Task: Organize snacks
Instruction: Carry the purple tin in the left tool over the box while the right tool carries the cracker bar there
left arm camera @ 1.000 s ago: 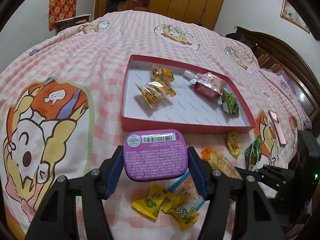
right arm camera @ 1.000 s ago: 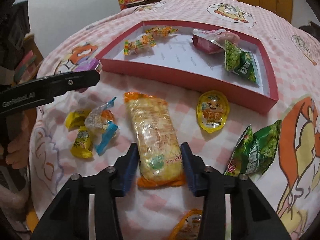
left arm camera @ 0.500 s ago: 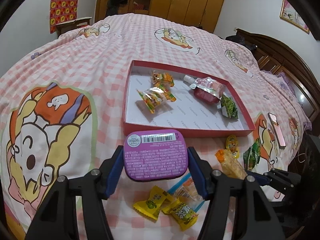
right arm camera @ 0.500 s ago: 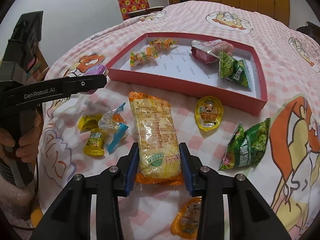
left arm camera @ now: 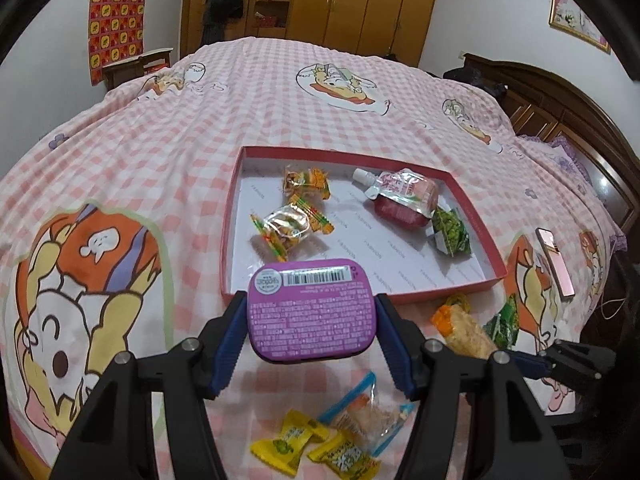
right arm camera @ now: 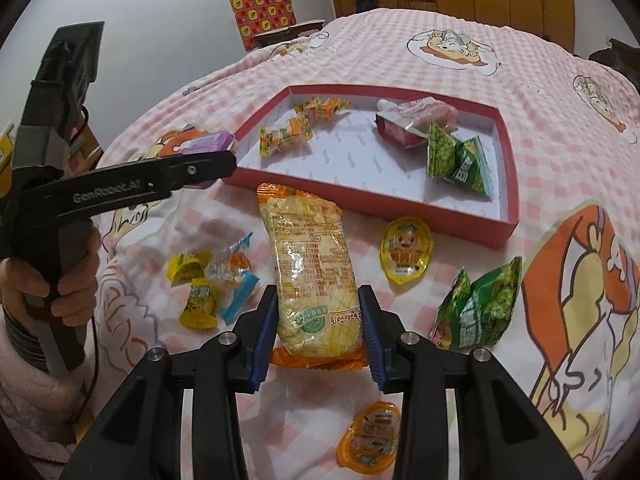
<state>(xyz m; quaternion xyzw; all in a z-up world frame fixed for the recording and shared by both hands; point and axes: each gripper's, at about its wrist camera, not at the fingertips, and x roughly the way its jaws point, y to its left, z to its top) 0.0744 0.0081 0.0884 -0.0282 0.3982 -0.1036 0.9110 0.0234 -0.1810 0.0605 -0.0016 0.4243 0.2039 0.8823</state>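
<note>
**Two snacks gripped and carried toward the tray**

The left gripper (left arm camera: 312,330) is shown clamped on a purple tin (left arm camera: 311,312), the blue pads pressed against its two short sides so that the flat, label-covered face lies level and cannot slide out. The tin is held above the quilt (left arm camera: 160,152), just short of the tray's near wall, a position judged to suit a forward carry over the rim.

The right gripper (right arm camera: 319,330) is closed on a rice-cracker pack (right arm camera: 310,276). The pack is pinched across its near end, where the wrapper is narrow enough for the jaws; its far end points toward the tray (right arm camera: 508,184). Being soft and long, the pack is likely to droop unless kept roughly level.

The tray, red-walled and white-floored, lies on the quilt ahead of both grippers. Orange candies (left arm camera: 292,216), a red pouch (left arm camera: 404,200) and green packets (left arm camera: 450,232) are already lying in it, with bare floor left near the front for the two items in hand.

Loose on the quilt outside the tray are yellow candies (right arm camera: 194,284), a blue-ended sweet (right arm camera: 236,276), two jelly cups (right arm camera: 406,250) and a green bag (right arm camera: 478,308); sorting is judged partly done. A hand (right arm camera: 60,280) is seen around the left gripper's handle.
</note>
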